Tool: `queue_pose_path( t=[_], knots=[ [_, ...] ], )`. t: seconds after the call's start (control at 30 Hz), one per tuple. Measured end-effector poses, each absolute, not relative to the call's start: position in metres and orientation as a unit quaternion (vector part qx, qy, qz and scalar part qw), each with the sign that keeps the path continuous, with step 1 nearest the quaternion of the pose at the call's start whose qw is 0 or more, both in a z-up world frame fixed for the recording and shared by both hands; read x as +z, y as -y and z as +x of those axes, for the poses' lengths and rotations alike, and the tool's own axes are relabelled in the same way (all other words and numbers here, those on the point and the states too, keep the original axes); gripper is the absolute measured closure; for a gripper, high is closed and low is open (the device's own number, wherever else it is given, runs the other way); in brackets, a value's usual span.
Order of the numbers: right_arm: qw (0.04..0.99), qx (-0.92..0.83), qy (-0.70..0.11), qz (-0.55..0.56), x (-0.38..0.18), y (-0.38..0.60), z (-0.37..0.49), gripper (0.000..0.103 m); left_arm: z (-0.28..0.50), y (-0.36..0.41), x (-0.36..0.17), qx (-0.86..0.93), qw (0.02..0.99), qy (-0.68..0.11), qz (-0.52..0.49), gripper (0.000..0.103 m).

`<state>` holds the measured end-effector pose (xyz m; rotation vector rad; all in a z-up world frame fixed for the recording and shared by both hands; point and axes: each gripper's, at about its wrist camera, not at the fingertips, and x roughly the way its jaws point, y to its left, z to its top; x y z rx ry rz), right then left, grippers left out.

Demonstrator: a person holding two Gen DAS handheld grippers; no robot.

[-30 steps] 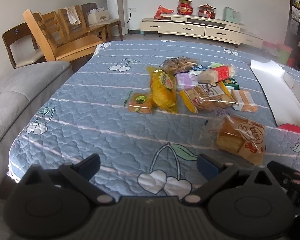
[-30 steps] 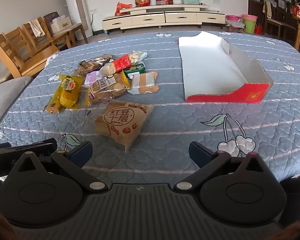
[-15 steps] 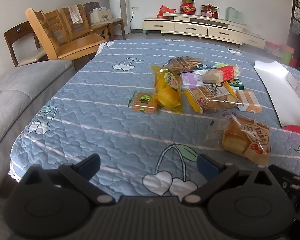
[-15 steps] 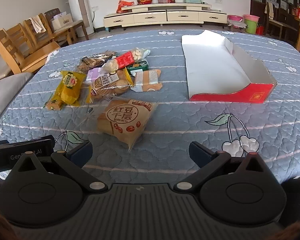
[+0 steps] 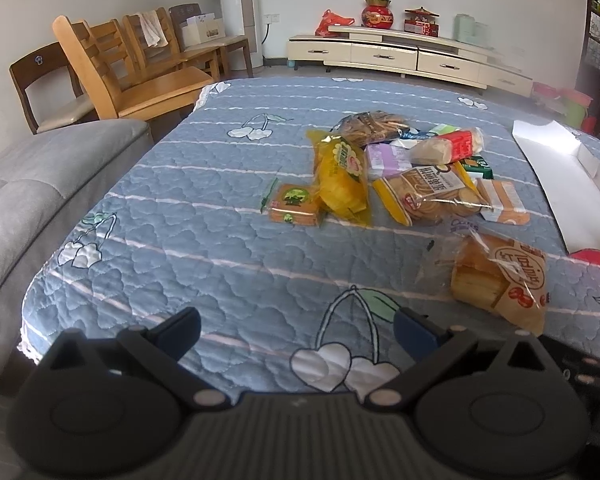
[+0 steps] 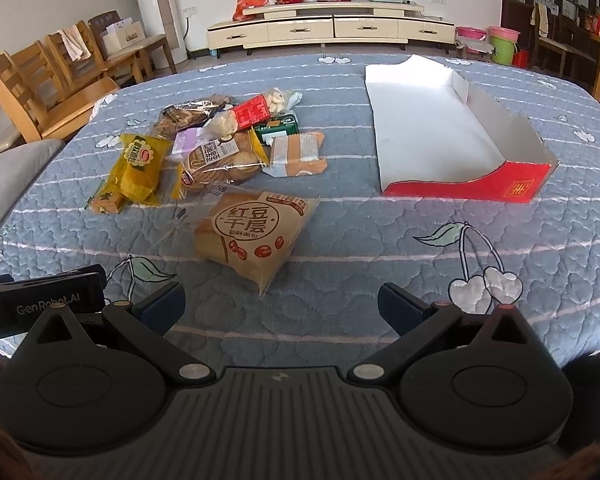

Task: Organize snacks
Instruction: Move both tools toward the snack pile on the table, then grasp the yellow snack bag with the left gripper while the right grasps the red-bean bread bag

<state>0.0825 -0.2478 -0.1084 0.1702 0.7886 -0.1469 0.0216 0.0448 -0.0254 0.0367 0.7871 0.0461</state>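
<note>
A pile of snack packets lies on a blue quilted table cover (image 6: pixel 340 240). Nearest me is a tan bread bag (image 6: pixel 256 236) (image 5: pixel 500 280) with red print. Behind it sit a clear biscuit bag (image 6: pixel 220 160) (image 5: pixel 432 196), a yellow packet (image 6: pixel 140 166) (image 5: pixel 340 176), a small orange cracker pack (image 5: pixel 294 205) and an orange-and-white wrapper (image 6: pixel 298 154). An open white box with a red front (image 6: pixel 440 140) lies to the right. My left gripper (image 5: pixel 296 330) and right gripper (image 6: pixel 282 306) both hover open over the near edge, holding nothing.
Wooden chairs (image 5: pixel 132 72) stand at the far left and a grey sofa (image 5: pixel 32 192) runs along the left side. A low cream cabinet (image 6: pixel 328 28) lines the back wall. Pink and green buckets (image 6: pixel 500 42) sit at the back right.
Both grippers have drifted slightly forward and left along the near edge; the snacks appear a little nearer. The jaws stay open and no packet has moved.
</note>
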Motion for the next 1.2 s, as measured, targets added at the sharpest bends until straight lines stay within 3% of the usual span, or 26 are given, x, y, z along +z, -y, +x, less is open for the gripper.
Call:
queue_pose_path(
  t=[0.47,1.2],
  knots=[
    [0.913,-0.072,-0.394,0.082,-0.112,0.244,0.089,0.000,0.025,-0.054,-0.030,0.033,0.922,-0.385,0.014,0.001],
    [0.898,-0.046,-0.429,0.079,-0.143,0.241,0.168,0.000,0.052,-0.069,-0.031,0.044,0.926,-0.375,0.005,0.001]
  ],
)
